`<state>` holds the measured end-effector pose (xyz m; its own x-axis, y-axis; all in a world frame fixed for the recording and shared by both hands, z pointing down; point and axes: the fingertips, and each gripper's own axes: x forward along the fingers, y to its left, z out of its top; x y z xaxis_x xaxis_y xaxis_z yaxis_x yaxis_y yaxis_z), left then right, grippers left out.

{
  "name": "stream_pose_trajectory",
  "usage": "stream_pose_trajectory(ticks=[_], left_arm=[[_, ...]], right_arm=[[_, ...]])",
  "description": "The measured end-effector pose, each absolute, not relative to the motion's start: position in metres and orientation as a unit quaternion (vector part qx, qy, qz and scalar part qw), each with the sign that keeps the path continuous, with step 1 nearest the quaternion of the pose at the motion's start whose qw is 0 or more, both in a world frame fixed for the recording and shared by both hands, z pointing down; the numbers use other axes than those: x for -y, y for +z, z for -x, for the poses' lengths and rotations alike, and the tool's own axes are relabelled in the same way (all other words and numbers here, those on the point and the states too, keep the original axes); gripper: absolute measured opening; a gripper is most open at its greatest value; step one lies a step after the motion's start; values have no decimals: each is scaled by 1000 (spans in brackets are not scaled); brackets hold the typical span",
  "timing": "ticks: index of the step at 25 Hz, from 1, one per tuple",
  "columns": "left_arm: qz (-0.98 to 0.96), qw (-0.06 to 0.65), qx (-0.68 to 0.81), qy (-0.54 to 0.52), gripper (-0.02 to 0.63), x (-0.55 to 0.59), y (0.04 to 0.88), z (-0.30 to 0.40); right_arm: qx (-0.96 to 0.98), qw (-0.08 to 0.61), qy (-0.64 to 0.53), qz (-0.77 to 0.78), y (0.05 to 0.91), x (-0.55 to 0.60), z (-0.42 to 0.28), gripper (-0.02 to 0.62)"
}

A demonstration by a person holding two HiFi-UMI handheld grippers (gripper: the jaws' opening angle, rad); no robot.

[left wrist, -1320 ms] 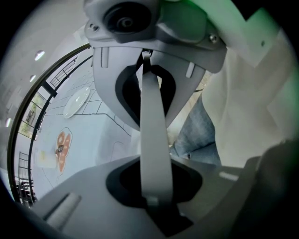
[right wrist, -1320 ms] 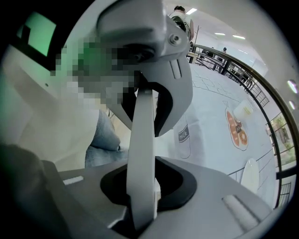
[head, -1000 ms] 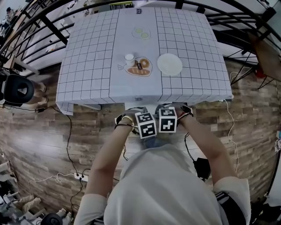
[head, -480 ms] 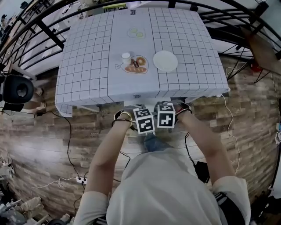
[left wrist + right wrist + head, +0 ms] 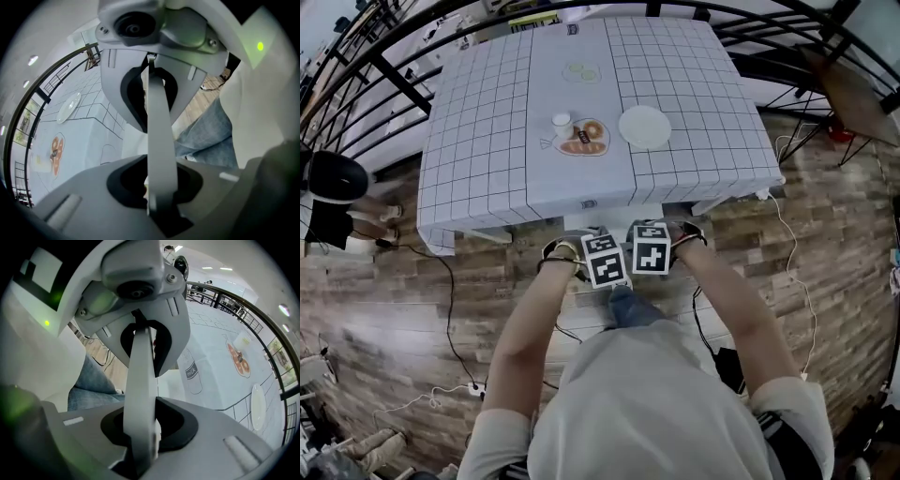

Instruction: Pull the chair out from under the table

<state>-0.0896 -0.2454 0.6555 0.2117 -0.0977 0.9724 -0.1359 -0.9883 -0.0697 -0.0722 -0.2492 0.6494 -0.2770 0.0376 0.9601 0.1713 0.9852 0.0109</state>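
The chair's pale back rail (image 5: 159, 117) runs as a flat strip between the jaws in the left gripper view, and the same rail (image 5: 140, 376) shows in the right gripper view. My left gripper (image 5: 606, 259) and right gripper (image 5: 651, 249) stand side by side, pointing down, each shut on that rail. They hang just in front of the table's near edge. A sliver of the white chair seat (image 5: 628, 214) shows below the checked tablecloth (image 5: 487, 141); the remainder of the chair is hidden by the grippers and the person's arms.
On the cloth lie a white plate (image 5: 644, 126) and a printed food picture (image 5: 579, 138). Black railings curve round the table's far side. Cables (image 5: 445, 300) trail over the wooden floor; a black stool (image 5: 337, 176) stands left, brown furniture (image 5: 853, 89) right.
Both grippers have drawn slightly back from the table's near edge with the rail in them, and a little more white seat shows. The view has shifted backward too.
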Motion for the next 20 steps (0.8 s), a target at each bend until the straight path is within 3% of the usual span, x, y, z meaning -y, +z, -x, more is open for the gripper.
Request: stream_pose_trajectory(ticks=[20], left_arm=[[-779,4,67,624,78,220,657,88]], right_arm=[[798,599,-30,56,650,223,70,75]])
